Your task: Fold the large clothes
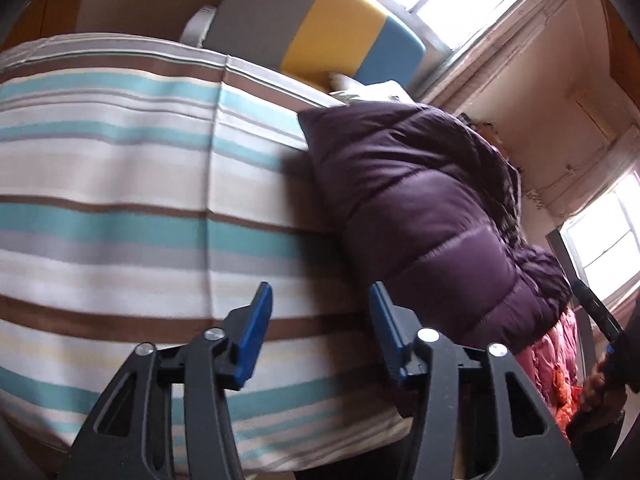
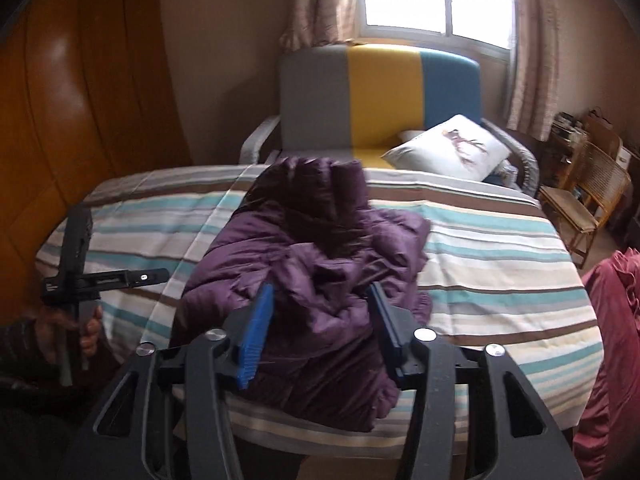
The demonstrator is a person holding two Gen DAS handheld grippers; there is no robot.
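Note:
A dark purple puffer jacket (image 2: 308, 280) lies bunched on the striped cloth of the table (image 2: 500, 280). In the left wrist view it (image 1: 420, 208) fills the right half. My left gripper (image 1: 320, 300) is open and empty, low over the striped cloth (image 1: 120, 220), just left of the jacket. It also shows in the right wrist view (image 2: 80, 276), held at the table's left edge. My right gripper (image 2: 320, 300) is open and empty, hovering over the jacket's near edge, fingers to either side of a fold.
A grey, yellow and blue chair (image 2: 380, 92) with a white pillow (image 2: 452, 146) stands behind the table. A pink-red garment (image 2: 612, 340) hangs at the right. A wicker chair (image 2: 584, 196) stands far right. A wooden wardrobe (image 2: 80, 100) is on the left.

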